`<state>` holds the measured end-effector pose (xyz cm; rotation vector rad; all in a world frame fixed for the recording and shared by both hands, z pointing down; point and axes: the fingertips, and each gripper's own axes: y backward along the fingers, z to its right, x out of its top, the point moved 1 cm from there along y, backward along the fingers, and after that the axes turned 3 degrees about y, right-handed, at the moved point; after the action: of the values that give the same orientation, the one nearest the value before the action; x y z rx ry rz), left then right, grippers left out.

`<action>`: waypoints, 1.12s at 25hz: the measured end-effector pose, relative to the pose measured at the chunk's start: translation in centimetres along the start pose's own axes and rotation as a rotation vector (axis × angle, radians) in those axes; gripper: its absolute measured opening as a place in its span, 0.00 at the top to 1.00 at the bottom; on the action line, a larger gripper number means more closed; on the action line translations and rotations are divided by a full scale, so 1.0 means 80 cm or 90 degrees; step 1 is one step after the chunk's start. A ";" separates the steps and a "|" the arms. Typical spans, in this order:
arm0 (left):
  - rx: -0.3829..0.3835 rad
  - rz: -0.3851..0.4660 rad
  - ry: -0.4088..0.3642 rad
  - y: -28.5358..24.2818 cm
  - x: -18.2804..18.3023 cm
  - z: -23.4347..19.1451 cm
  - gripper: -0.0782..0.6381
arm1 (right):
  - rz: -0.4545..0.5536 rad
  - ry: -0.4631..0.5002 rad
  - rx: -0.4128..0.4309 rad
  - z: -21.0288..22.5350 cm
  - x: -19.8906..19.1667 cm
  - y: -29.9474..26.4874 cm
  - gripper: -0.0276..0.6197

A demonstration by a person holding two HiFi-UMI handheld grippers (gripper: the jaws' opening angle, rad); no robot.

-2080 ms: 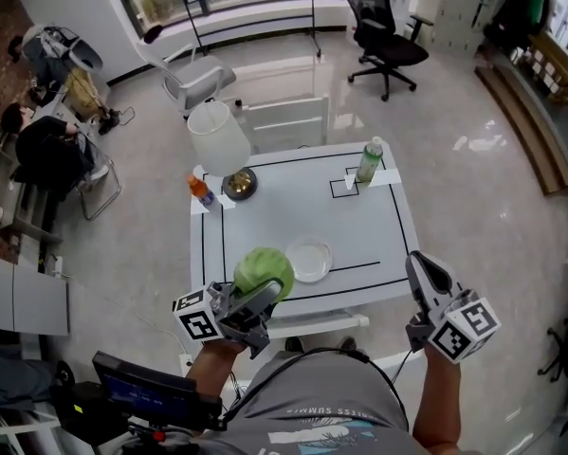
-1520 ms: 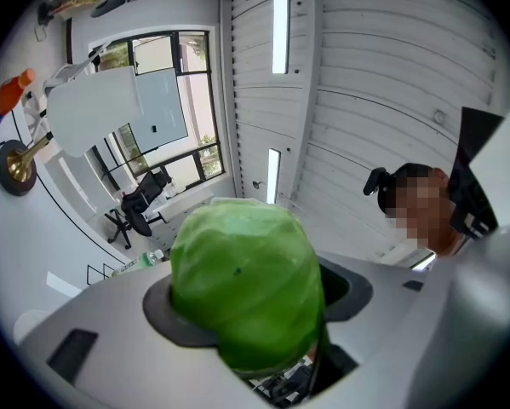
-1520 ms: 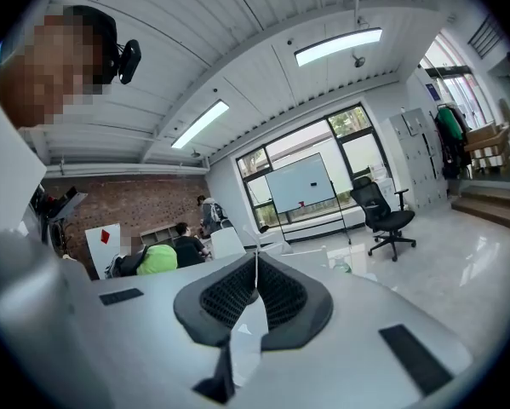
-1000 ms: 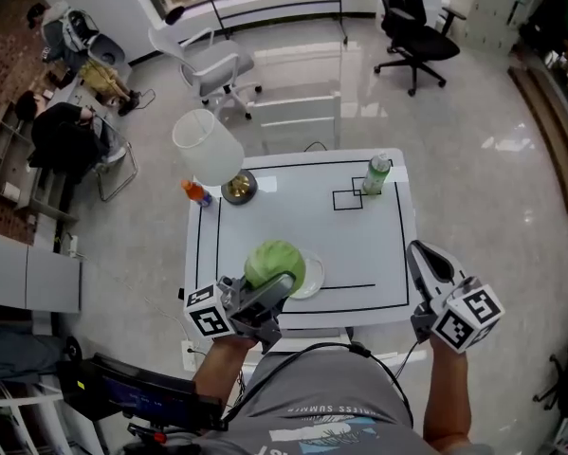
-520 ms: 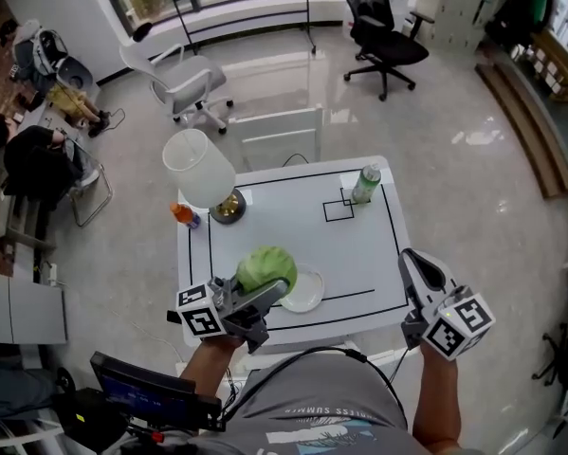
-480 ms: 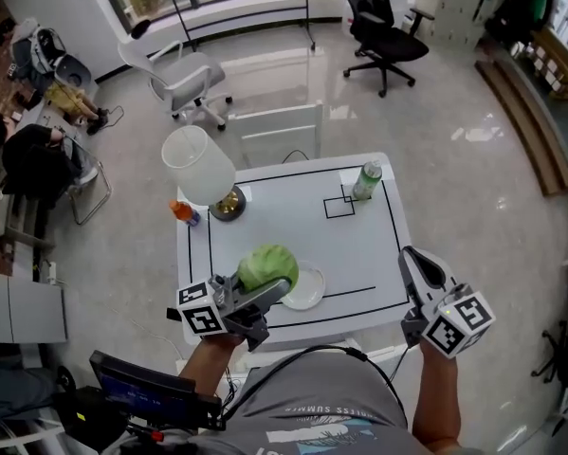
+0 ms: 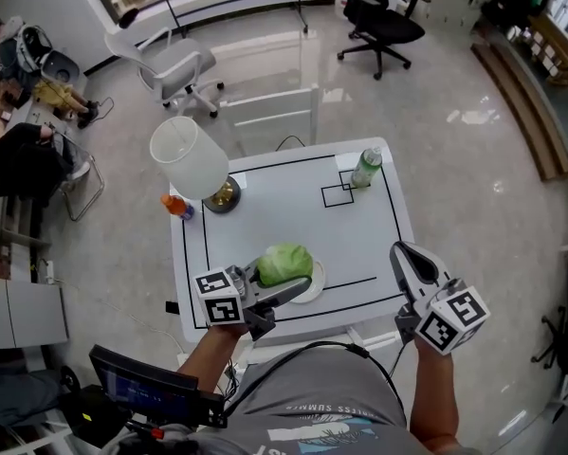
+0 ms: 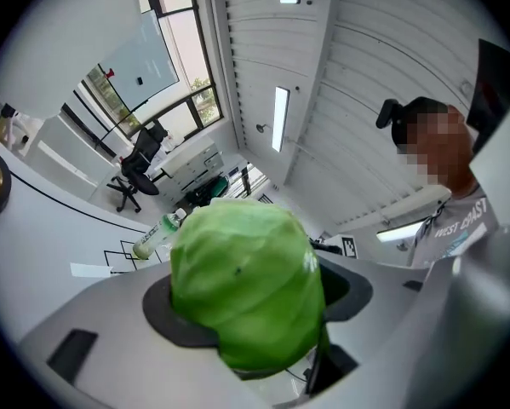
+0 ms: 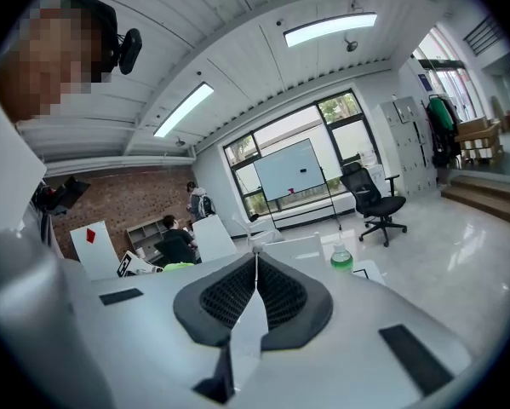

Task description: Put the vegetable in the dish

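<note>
The left gripper (image 7: pixel 279 282) is gripping the round green cabbage (image 7: pixel 285 261) in its fingers, over the pale shallow dish (image 7: pixel 318 280) near the table's (image 7: pixel 359 235) near edge. The right gripper (image 7: pixel 403 252) is resting at the near right with its fingers together and empty. The placing step is almost finished, I think; next the cabbage needs lowering and releasing.

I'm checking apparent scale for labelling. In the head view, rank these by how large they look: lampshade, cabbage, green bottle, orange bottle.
1. lampshade, though it sits higher, nearer the camera
2. cabbage
3. green bottle
4. orange bottle
</note>
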<state>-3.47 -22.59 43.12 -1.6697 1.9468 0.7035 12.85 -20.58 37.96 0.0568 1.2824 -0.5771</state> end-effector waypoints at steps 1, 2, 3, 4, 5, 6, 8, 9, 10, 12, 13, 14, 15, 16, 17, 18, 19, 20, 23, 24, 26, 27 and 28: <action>0.002 -0.014 -0.003 -0.004 -0.004 -0.005 0.47 | -0.002 -0.004 -0.004 0.004 -0.003 0.001 0.95; 0.003 -0.028 -0.005 -0.009 -0.009 -0.010 0.47 | -0.004 -0.010 -0.008 0.007 -0.007 0.002 0.94; 0.004 -0.042 -0.006 -0.014 -0.014 -0.016 0.47 | -0.007 -0.016 -0.011 0.011 -0.011 0.003 0.95; 0.004 -0.056 -0.006 -0.019 -0.021 -0.022 0.47 | -0.010 -0.021 -0.015 0.015 -0.016 0.004 0.95; 0.003 -0.068 -0.004 -0.025 -0.028 -0.030 0.47 | -0.012 -0.026 -0.019 0.020 -0.020 0.004 0.94; 0.002 -0.078 0.001 -0.031 -0.037 -0.038 0.47 | -0.014 -0.031 -0.022 0.024 -0.024 0.005 0.94; 0.004 -0.096 0.018 -0.044 -0.055 -0.056 0.47 | -0.016 -0.038 -0.029 0.033 -0.030 0.006 0.94; 0.007 -0.106 0.027 -0.049 -0.064 -0.065 0.47 | -0.018 -0.041 -0.031 0.037 -0.033 0.006 0.95; 0.011 -0.116 0.038 -0.054 -0.073 -0.075 0.47 | -0.020 -0.045 -0.033 0.039 -0.035 0.006 0.95; 0.021 -0.136 0.059 -0.059 -0.091 -0.093 0.47 | -0.026 -0.051 -0.035 0.042 -0.040 0.005 0.94; 0.024 -0.146 0.067 -0.061 -0.099 -0.100 0.47 | -0.030 -0.053 -0.035 0.043 -0.043 0.004 0.94; 0.028 -0.155 0.074 -0.062 -0.107 -0.107 0.47 | -0.032 -0.054 -0.035 0.045 -0.045 0.004 0.94; 0.031 -0.162 0.080 -0.063 -0.113 -0.113 0.47 | -0.033 -0.055 -0.035 0.048 -0.047 0.003 0.94; 0.034 -0.169 0.086 -0.063 -0.118 -0.119 0.47 | -0.035 -0.057 -0.035 0.050 -0.050 0.002 0.94; 0.037 -0.174 0.092 -0.063 -0.124 -0.125 0.47 | -0.037 -0.059 -0.035 0.053 -0.052 0.002 0.95; 0.041 -0.179 0.099 -0.062 -0.129 -0.131 0.47 | -0.039 -0.062 -0.035 0.055 -0.055 0.001 0.94; 0.044 -0.183 0.106 -0.062 -0.135 -0.137 0.47 | -0.041 -0.066 -0.034 0.056 -0.059 0.000 0.94; 0.048 -0.186 0.114 -0.061 -0.140 -0.143 0.47 | -0.044 -0.069 -0.032 0.057 -0.063 -0.001 0.94; 0.060 -0.181 0.145 -0.059 -0.149 -0.163 0.47 | -0.058 -0.074 -0.028 0.060 -0.073 -0.006 0.94; 0.064 -0.175 0.157 -0.059 -0.151 -0.169 0.47 | -0.062 -0.075 -0.028 0.061 -0.075 -0.008 0.94; 0.068 -0.162 0.185 -0.061 -0.154 -0.179 0.47 | -0.068 -0.079 -0.025 0.064 -0.079 -0.012 0.94; 0.068 -0.155 0.199 -0.063 -0.156 -0.183 0.47 | -0.070 -0.081 -0.023 0.065 -0.081 -0.014 0.95; 0.067 -0.149 0.211 -0.064 -0.157 -0.185 0.47 | -0.071 -0.082 -0.021 0.066 -0.082 -0.015 0.94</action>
<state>3.01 -23.59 62.13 -2.0049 1.9152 0.2429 15.91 -21.02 45.85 -0.0794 1.1748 -0.6452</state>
